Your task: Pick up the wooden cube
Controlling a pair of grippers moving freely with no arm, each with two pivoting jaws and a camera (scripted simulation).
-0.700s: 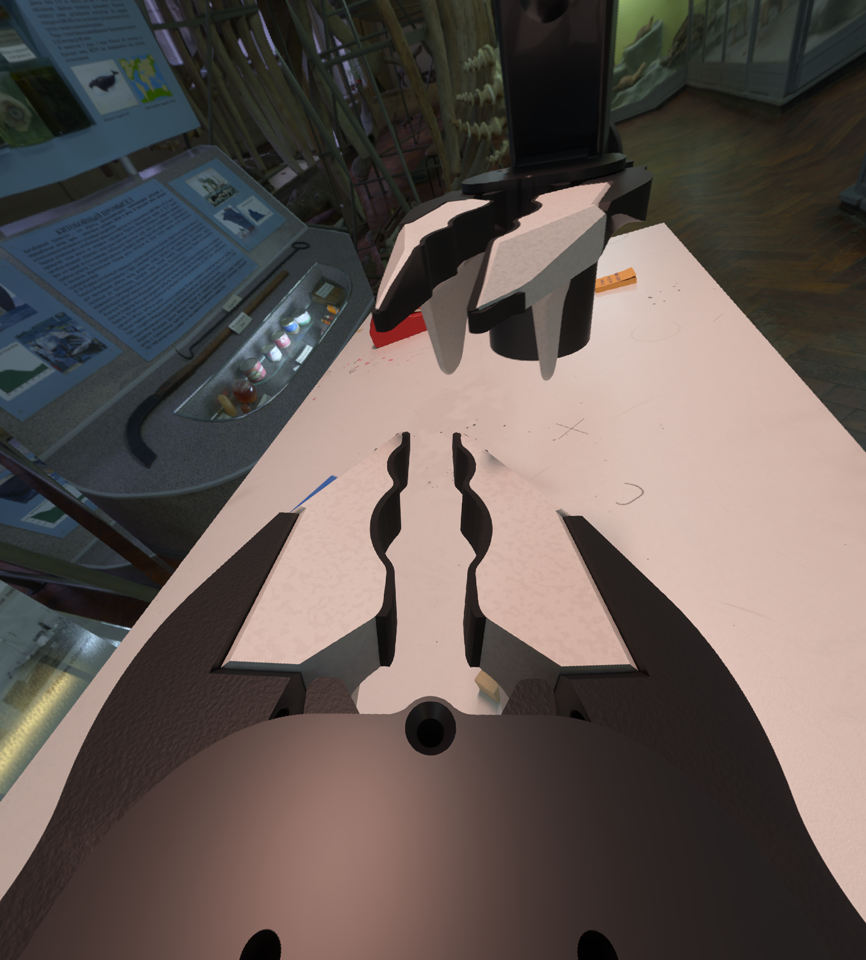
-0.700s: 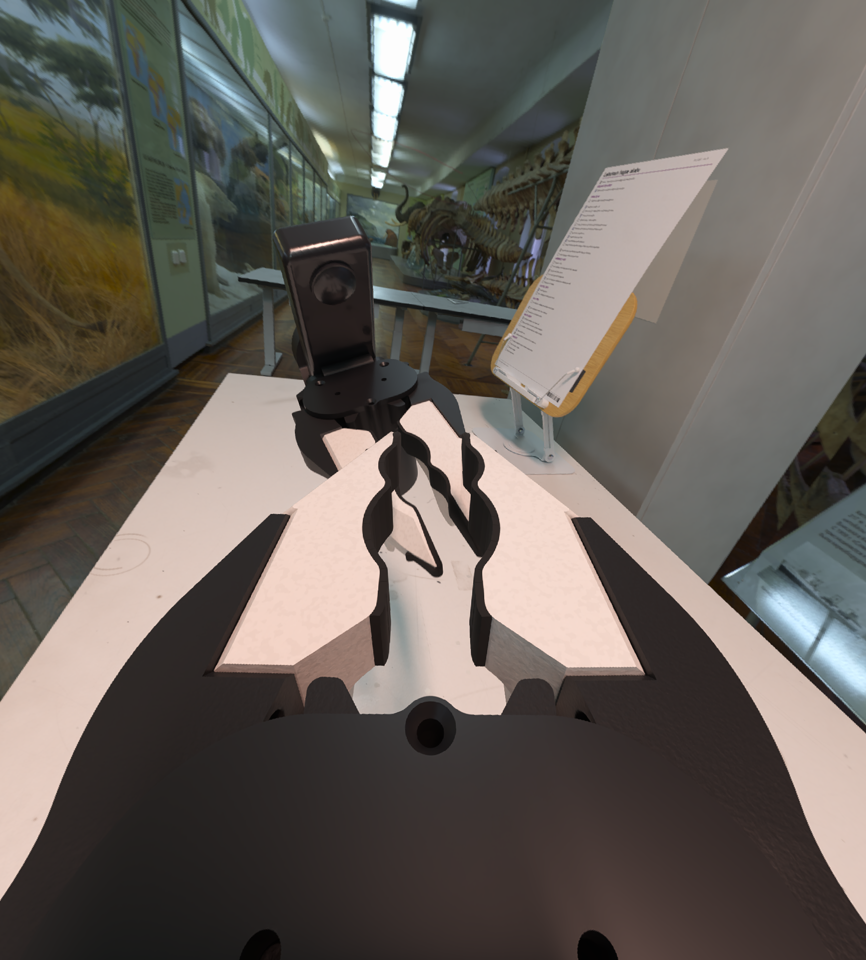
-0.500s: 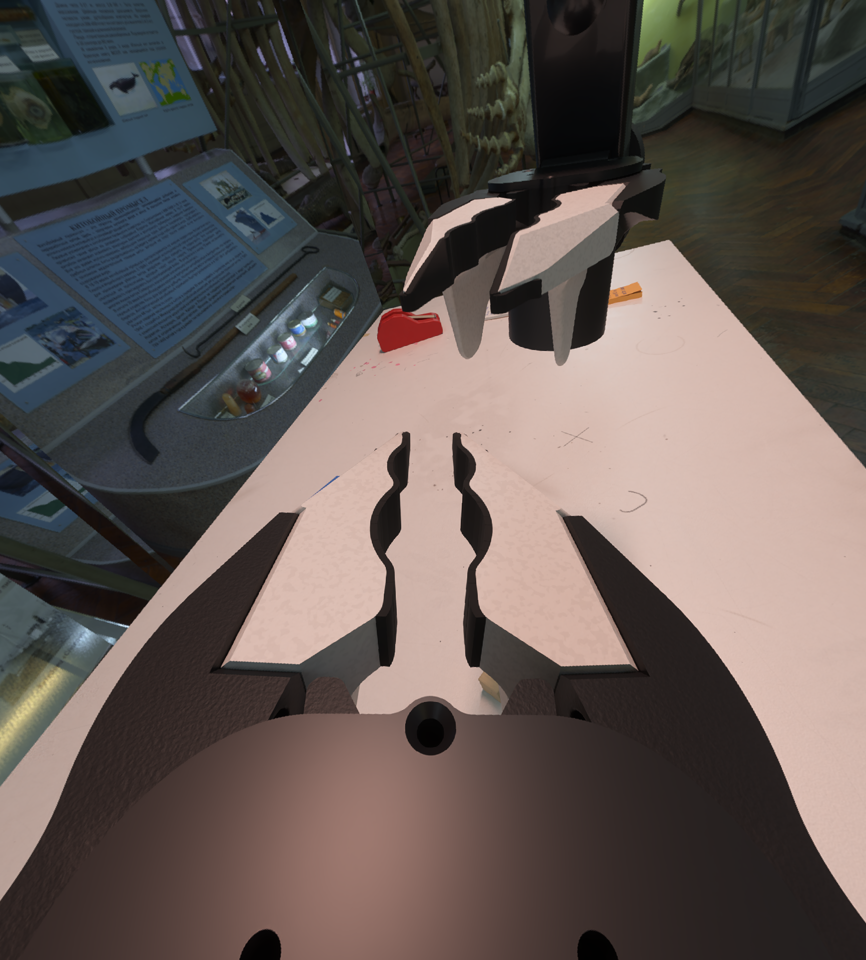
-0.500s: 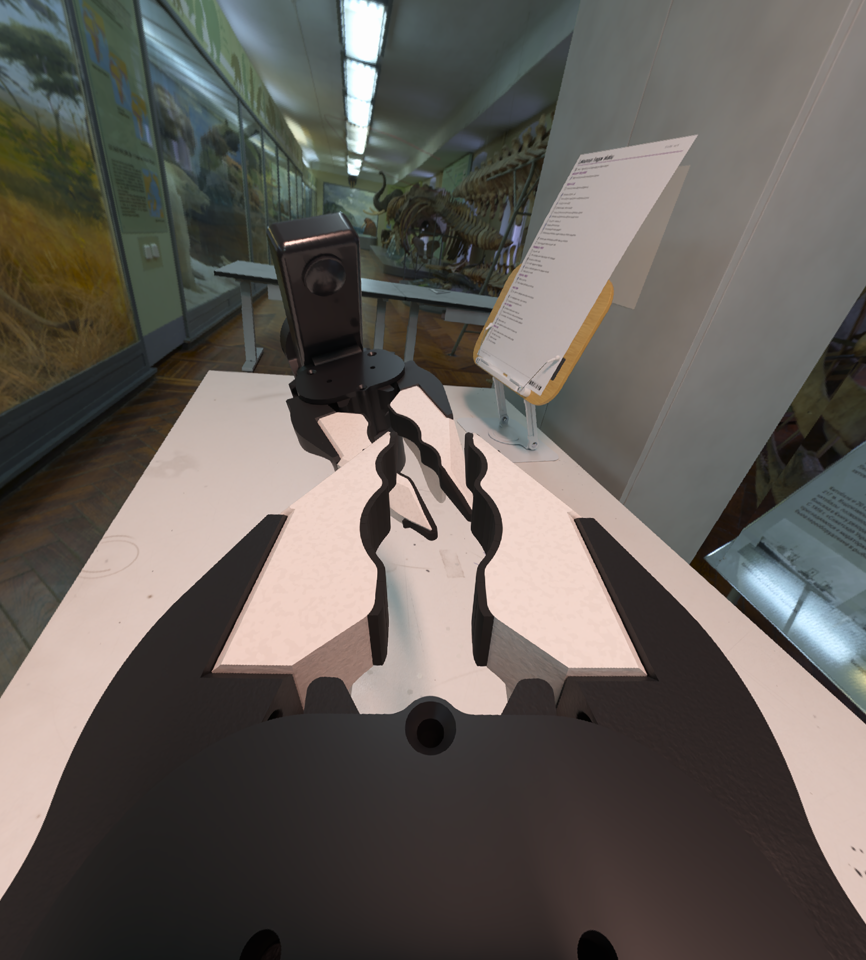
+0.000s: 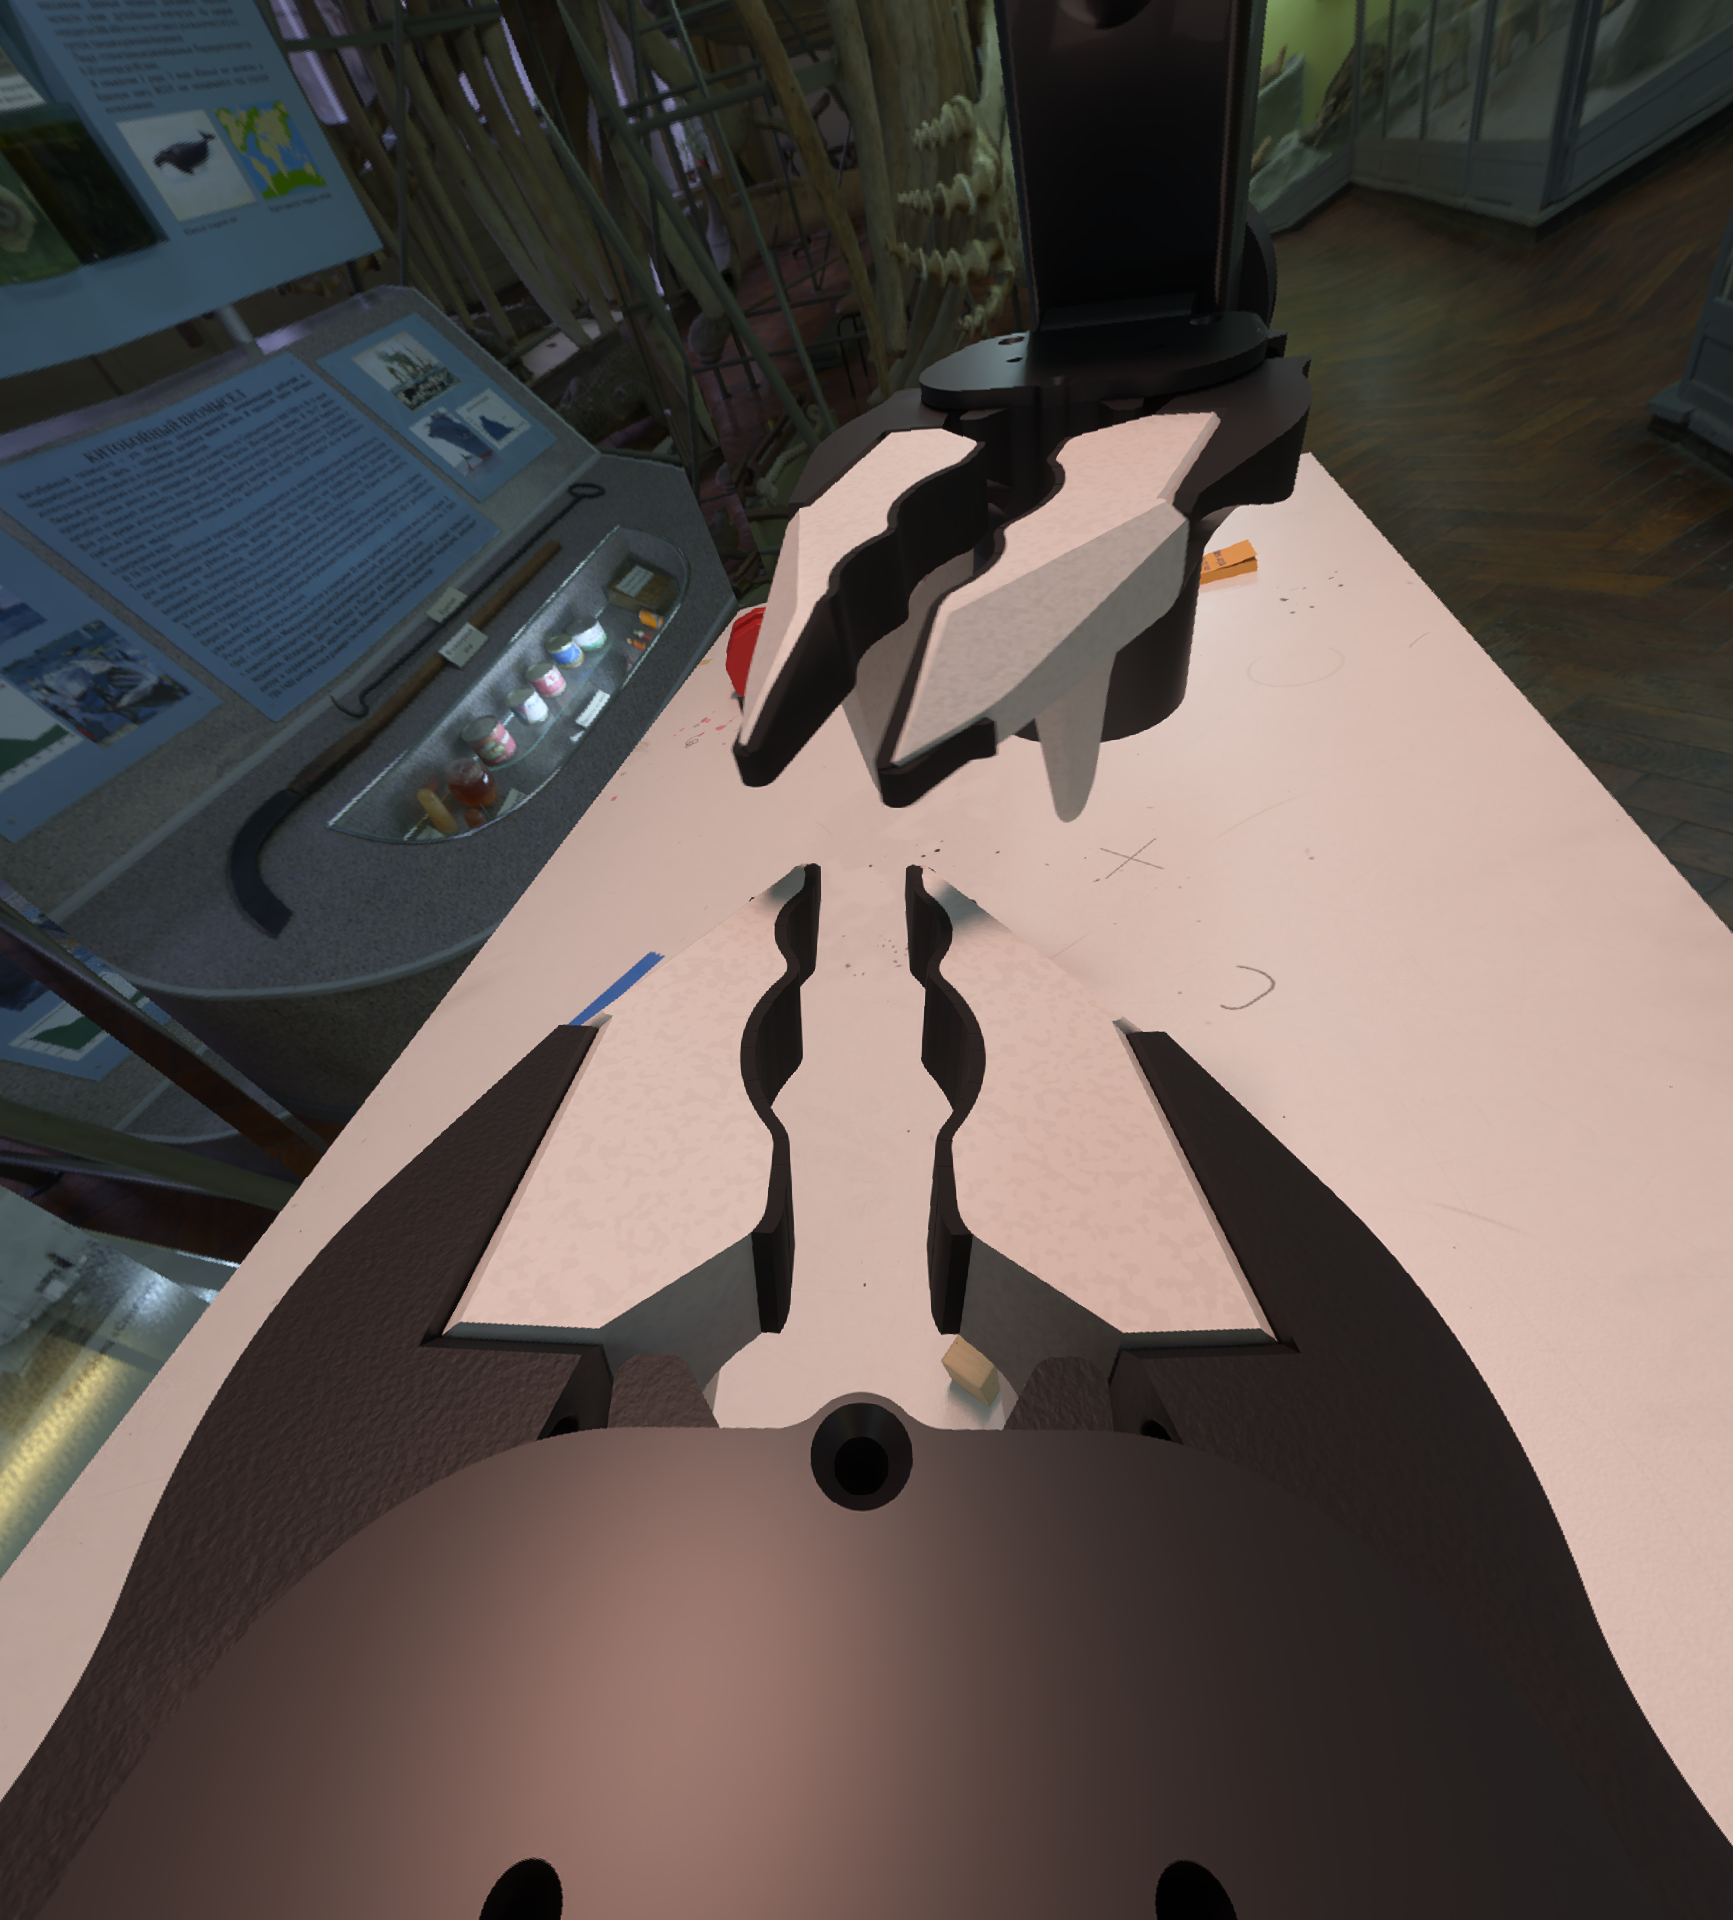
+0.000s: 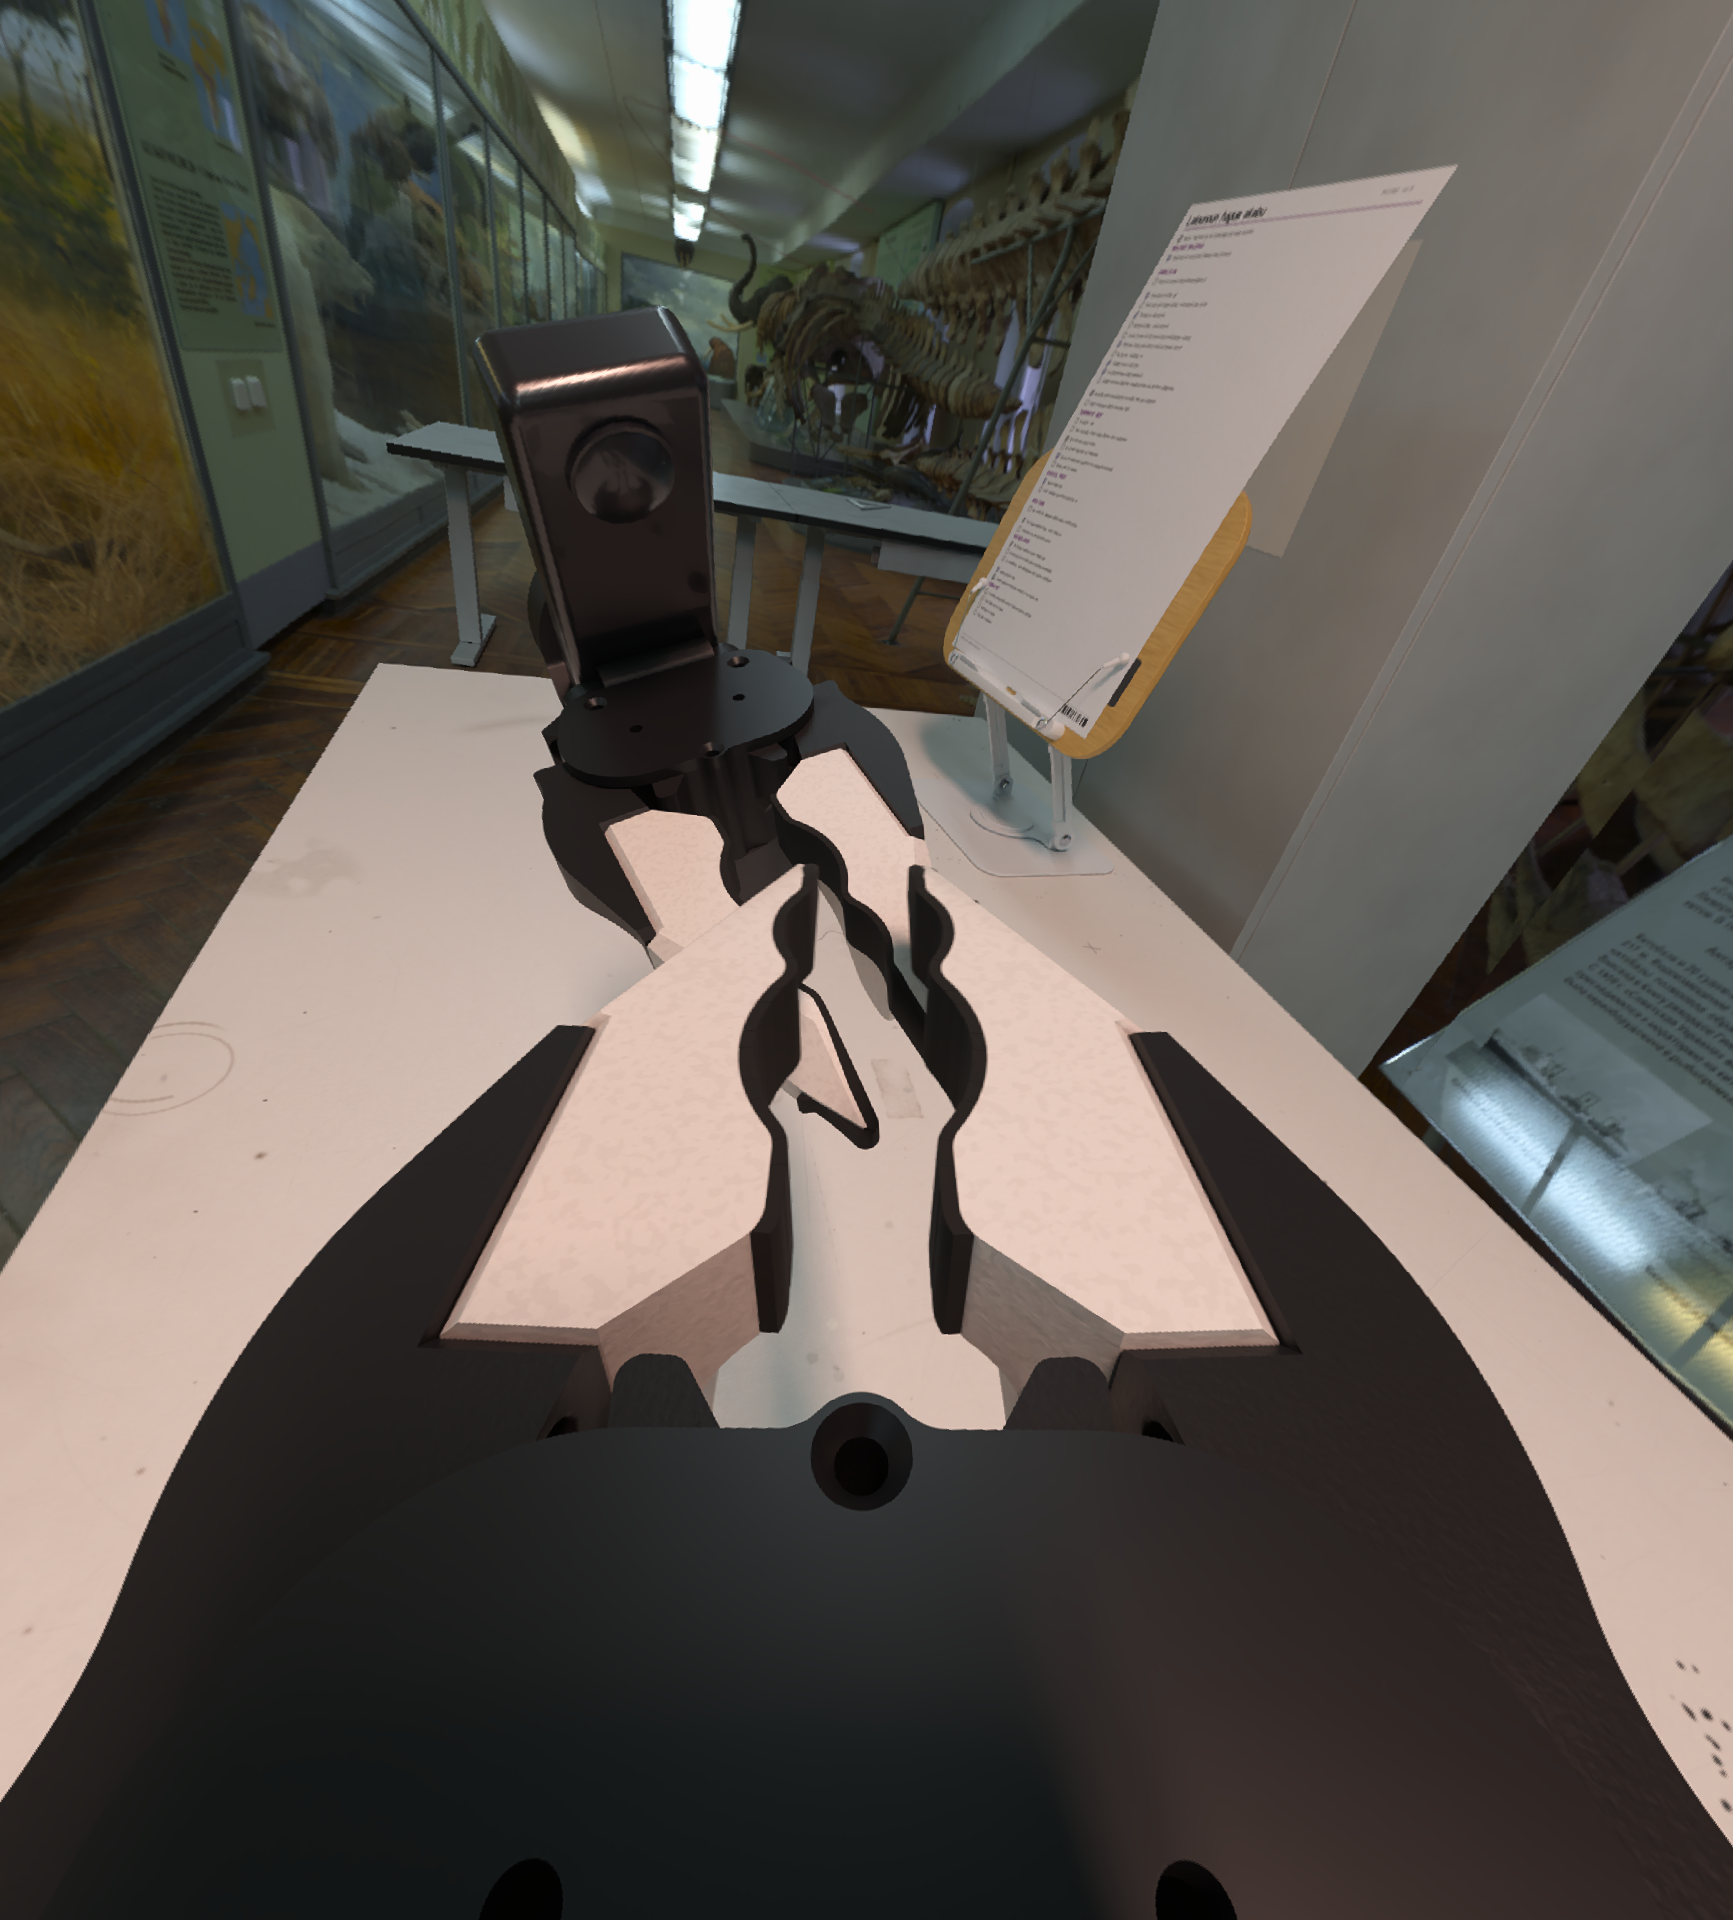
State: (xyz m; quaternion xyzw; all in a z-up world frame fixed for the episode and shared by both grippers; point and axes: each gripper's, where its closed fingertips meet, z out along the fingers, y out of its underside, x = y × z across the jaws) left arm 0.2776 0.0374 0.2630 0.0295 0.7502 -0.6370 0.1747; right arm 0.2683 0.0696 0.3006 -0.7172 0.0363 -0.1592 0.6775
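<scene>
The wooden cube [image 5: 970,1371] sits on the white table [image 5: 1464,1039], way back under the left gripper [image 5: 862,883], near its right finger's base. It looks tiny, light, rigid and not slippery: pinch two flat opposite faces. Both left and right gripper [image 6: 862,883] are parted, holding nothing.

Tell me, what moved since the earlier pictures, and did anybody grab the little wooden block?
The right gripper came closer to the left gripper; in the left wrist view it now hides most of the red thing. Nothing was grabbed. The wooden cube stayed on the table, both grippers open and empty.
</scene>
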